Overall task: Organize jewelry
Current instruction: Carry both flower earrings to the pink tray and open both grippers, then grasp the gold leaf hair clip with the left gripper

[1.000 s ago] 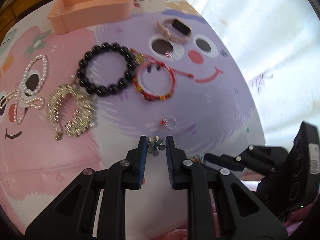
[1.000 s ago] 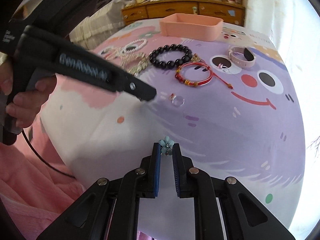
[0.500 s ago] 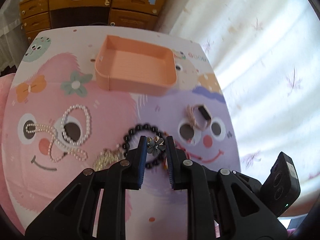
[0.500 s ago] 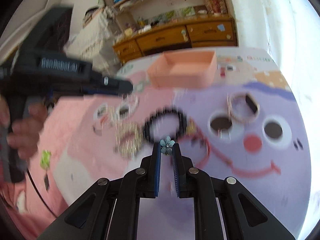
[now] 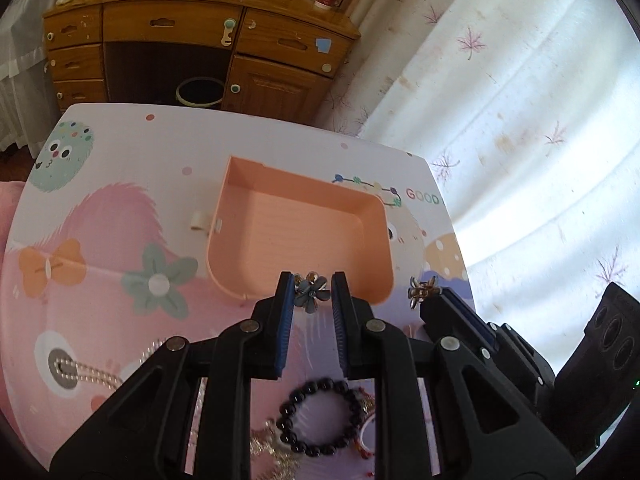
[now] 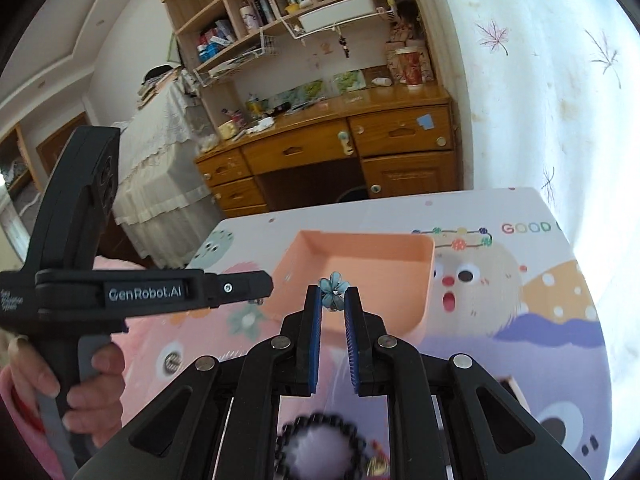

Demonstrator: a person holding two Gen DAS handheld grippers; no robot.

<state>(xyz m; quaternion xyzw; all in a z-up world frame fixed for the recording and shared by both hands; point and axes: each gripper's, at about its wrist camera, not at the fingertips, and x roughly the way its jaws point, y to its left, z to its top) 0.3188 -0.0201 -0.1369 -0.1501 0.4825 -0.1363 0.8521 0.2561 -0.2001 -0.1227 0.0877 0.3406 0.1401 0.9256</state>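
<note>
Wooden drawers and crowded shelves fill the back of the room, pale leaf-print curtains glow on the right; up front, a cartoon-printed counter (image 5: 100,208) carries the jewellery. Left gripper (image 5: 312,294) low in the middle of its view, fingers clamped on a grey-blue flower earring (image 5: 310,293), which hangs over the near wall of the peach tray (image 5: 304,236); nothing visible inside that tray. Right gripper (image 6: 333,297), fingers pinched tight on a light blue flower earring (image 6: 333,291), also over the tray's near edge; in the left view its tip shows at centre right, just beside the tray's corner. Black bead bracelet (image 5: 322,416) lies on the counter at the bottom of the frame, under the fingers; pearl necklace (image 5: 88,372) at lower left; a hand (image 6: 76,384) grips the left handle at lower left.
</note>
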